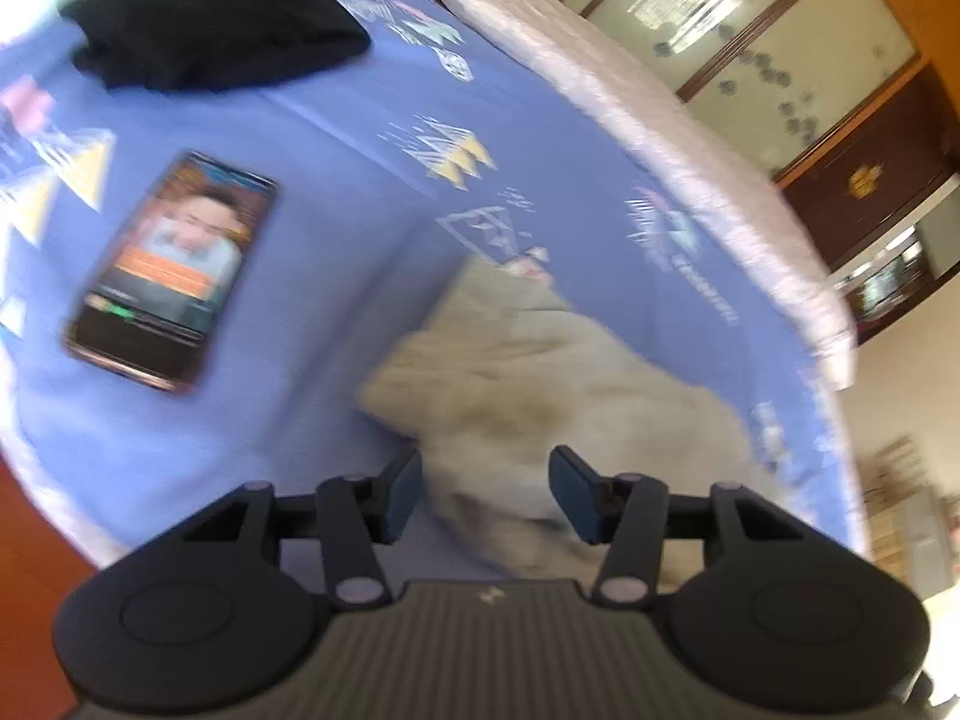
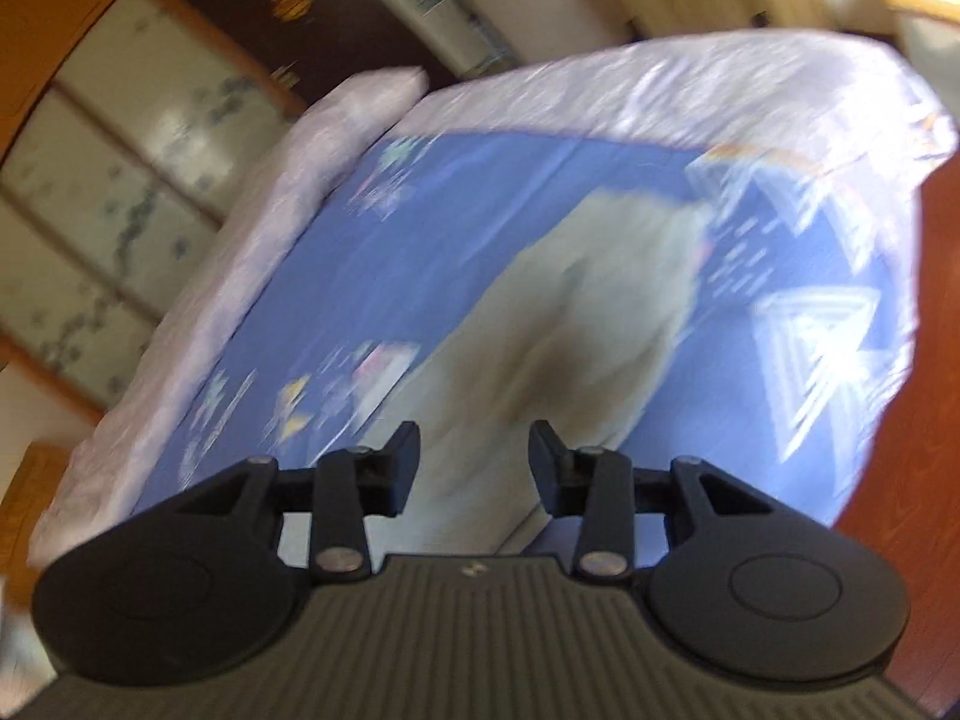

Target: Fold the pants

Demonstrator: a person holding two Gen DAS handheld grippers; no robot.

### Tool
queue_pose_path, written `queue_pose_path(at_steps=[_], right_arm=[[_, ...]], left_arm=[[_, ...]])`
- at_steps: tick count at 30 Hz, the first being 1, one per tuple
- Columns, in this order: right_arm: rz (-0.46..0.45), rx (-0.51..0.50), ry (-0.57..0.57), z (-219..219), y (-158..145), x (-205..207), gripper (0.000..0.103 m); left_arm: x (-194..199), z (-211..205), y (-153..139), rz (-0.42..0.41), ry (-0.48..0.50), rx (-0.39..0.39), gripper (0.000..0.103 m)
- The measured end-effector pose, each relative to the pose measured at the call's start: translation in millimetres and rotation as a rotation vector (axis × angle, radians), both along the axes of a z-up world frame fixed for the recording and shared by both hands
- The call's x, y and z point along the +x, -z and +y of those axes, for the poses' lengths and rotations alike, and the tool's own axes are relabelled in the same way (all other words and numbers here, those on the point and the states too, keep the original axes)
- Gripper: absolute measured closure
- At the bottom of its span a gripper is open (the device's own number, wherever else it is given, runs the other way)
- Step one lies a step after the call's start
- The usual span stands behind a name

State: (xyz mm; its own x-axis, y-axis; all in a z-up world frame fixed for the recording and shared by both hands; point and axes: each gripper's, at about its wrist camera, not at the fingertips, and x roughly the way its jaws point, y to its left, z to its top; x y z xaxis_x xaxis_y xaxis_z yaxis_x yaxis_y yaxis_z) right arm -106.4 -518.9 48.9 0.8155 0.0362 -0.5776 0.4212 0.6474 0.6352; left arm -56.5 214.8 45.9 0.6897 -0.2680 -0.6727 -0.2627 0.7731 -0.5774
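Note:
Beige pants [image 1: 540, 384] lie bunched on a blue patterned bed sheet [image 1: 336, 138], blurred in both views. In the left wrist view my left gripper [image 1: 486, 495] hangs over the near end of the cloth with its jaws apart and nothing pressed between the pads. The right wrist view shows the same pants [image 2: 600, 312] running away from me along the sheet [image 2: 456, 216]. My right gripper [image 2: 474, 468] stands over their near end, jaws apart, gripping nothing.
A phone [image 1: 174, 270] with a lit screen lies on the sheet at the left. A black garment [image 1: 216, 30] sits at the far left. A pale quilt [image 1: 660, 120] borders the bed. Wardrobe doors [image 2: 120, 192] stand beyond, and wooden floor [image 2: 924, 420] lies beside the bed.

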Motion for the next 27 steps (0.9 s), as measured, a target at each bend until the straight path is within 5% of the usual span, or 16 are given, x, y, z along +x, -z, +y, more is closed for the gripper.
queue_pose_path(at_steps=[4, 8, 15, 23, 26, 27], right_arm=[[-0.029, 0.03, -0.248, 61, 3, 15, 0.06], [-0.018, -0.074, -0.466, 127, 0, 42, 0.06], [-0.009, -0.512, -0.841, 225, -7, 51, 0.061], [0.037, -0.966, -0.961, 253, 24, 46, 0.062], [0.004, -1.021, -0.985, 259, 27, 47, 0.065], [-0.007, -1.022, -0.996, 259, 27, 49, 0.091]], left_arm=[[22, -15, 8, 0.023, 0.006, 0.005, 0.042], [40, -32, 26, 0.115, 0.012, 0.086, 0.06], [42, -29, 34, 0.176, -0.01, 0.068, 0.067], [46, -32, 34, 0.202, -0.011, 0.078, 0.067], [47, -29, 35, 0.21, -0.016, 0.065, 0.067], [47, -29, 35, 0.213, -0.018, 0.061, 0.068]])
